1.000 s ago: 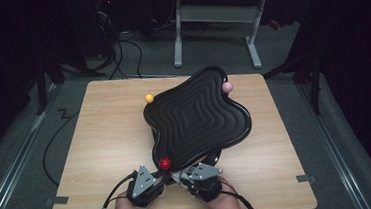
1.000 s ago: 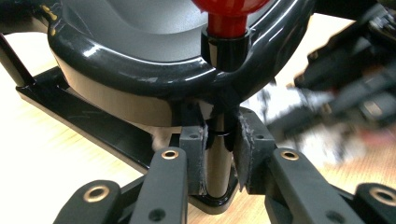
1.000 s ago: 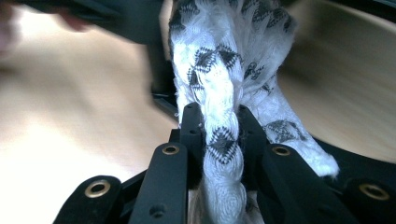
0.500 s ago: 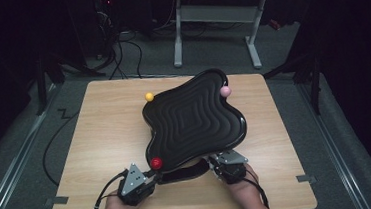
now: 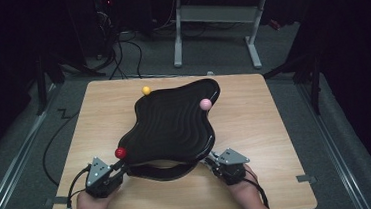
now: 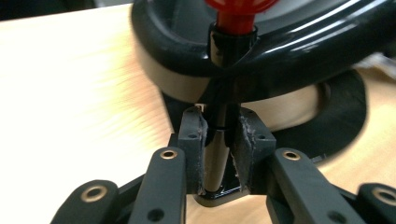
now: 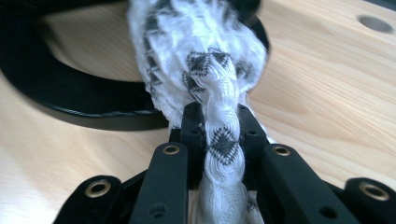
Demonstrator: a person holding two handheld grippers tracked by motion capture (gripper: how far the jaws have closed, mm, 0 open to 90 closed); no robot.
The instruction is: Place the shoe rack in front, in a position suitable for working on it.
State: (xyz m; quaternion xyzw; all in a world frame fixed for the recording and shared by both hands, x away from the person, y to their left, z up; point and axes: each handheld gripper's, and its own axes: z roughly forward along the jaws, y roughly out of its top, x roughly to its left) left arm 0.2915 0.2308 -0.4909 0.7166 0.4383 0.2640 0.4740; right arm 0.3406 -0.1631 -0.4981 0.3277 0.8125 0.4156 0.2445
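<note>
High view is showing a person working at the wooden counter (image 5: 275, 127) with a black wavy-edged tray (image 5: 170, 126), which is sitting tilted near the middle, its near edge lifted over a black ring-shaped base (image 5: 161, 171). A red knob (image 5: 120, 152), a yellow knob (image 5: 146, 90) and a pink knob (image 5: 205, 104) are standing at its corners. The left gripper (image 5: 113, 174) is at the near left corner; in the left gripper view its jaws have just been easing open a little, though the black post (image 6: 219, 140) under the red knob is sitting between them, and they look to be touching it. The right gripper (image 5: 213, 161) is clamping a white patterned cloth (image 7: 219, 130) by the tray's near right edge.

My guess is they are turning or repositioning the tray, cloth ready for wiping. Next, the left grip is needing to firm up or let go cleanly before the cloth is moving onto the surface.
</note>
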